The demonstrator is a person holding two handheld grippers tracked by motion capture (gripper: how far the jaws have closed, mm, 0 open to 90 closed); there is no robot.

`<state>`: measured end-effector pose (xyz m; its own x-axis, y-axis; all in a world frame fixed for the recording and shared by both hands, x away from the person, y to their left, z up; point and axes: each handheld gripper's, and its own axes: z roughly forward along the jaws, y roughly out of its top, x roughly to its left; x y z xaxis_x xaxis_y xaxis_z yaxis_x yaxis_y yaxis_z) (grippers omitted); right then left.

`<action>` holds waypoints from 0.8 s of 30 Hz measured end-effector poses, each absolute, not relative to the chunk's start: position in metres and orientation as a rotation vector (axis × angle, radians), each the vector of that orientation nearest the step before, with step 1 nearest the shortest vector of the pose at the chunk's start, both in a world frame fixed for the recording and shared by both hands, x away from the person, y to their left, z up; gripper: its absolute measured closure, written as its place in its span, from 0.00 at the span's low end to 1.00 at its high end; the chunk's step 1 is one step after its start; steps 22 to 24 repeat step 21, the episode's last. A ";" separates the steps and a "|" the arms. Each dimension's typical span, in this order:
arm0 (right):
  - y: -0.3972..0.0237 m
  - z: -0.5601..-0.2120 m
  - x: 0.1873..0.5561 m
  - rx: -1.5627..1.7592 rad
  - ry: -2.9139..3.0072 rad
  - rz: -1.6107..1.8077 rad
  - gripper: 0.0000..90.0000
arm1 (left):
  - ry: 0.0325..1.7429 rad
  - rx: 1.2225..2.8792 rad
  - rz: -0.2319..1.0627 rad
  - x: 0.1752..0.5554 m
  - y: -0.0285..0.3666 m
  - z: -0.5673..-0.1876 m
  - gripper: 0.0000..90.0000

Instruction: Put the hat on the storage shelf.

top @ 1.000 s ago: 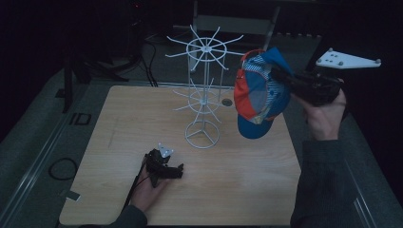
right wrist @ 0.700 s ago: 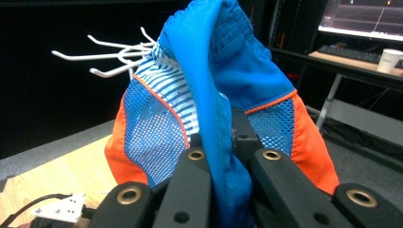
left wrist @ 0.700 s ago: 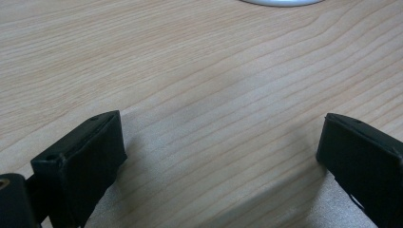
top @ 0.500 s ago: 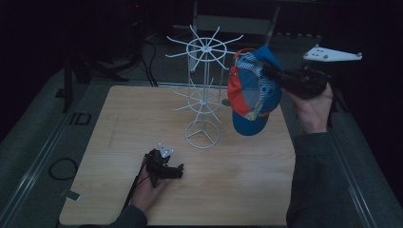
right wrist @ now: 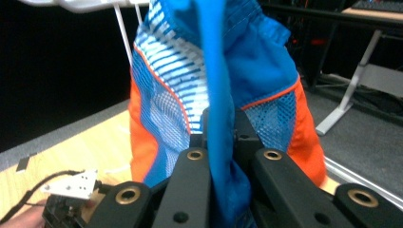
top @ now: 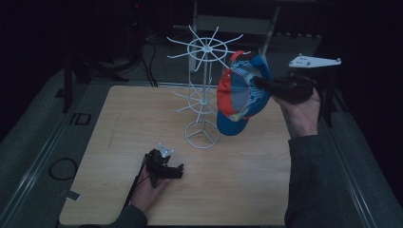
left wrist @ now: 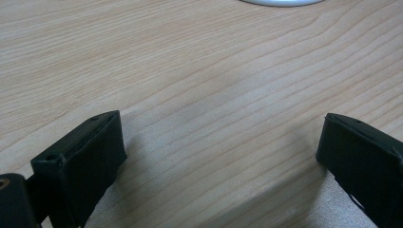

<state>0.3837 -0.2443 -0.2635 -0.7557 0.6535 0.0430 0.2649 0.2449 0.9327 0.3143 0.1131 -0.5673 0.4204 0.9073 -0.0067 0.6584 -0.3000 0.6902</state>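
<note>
A blue, orange and white mesh cap (top: 240, 95) hangs in the air at the right side of a white wire rack (top: 204, 90) that stands mid-table. My right gripper (top: 257, 81) is shut on the cap's blue fabric, and in the right gripper view that cap (right wrist: 180, 95) drapes over the closed jaws of this gripper (right wrist: 218, 137). One white arm of the rack (right wrist: 95, 4) crosses just above the cap. My left gripper (top: 178, 170) lies on the wooden table (top: 119, 123) in front of the rack, open with bare wood between its fingers (left wrist: 85, 156).
The rack's round base (left wrist: 280, 2) lies just beyond the left gripper. Several thin spokes stick out from the rack's top ring (top: 206, 47) and a lower tier (top: 190, 102). Dark floor and desk legs (right wrist: 351, 90) surround the table.
The right hand has carried the cap left and down, closer to the rack's top spokes. The left gripper has stayed put on the table.
</note>
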 end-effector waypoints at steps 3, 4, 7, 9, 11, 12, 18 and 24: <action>-0.243 -0.270 0.386 0.854 2.195 1.491 0.96 | 1.320 2.057 0.520 0.314 0.113 -0.567 0.03; -0.243 -0.272 0.386 0.855 2.204 1.480 0.93 | 1.319 2.057 0.519 0.314 0.113 -0.567 0.03; -0.243 -0.276 0.385 0.852 2.213 1.415 0.86 | 1.321 2.055 0.519 0.314 0.113 -0.567 0.03; -0.243 -0.278 0.383 0.843 2.221 1.398 0.80 | 1.321 2.056 0.519 0.314 0.113 -0.567 0.03; -0.245 -0.279 0.381 0.836 2.223 1.399 0.70 | 1.321 2.055 0.519 0.314 0.113 -0.567 0.03; -0.246 -0.279 0.379 0.833 2.222 1.401 0.65 | 1.321 2.055 0.519 0.314 0.113 -0.567 0.03; -0.246 -0.284 0.373 0.851 2.234 1.328 0.40 | 1.321 2.056 0.519 0.314 0.113 -0.567 0.03; -0.246 -0.286 0.370 0.863 2.230 1.284 0.31 | 1.321 2.056 0.519 0.314 0.113 -0.567 0.03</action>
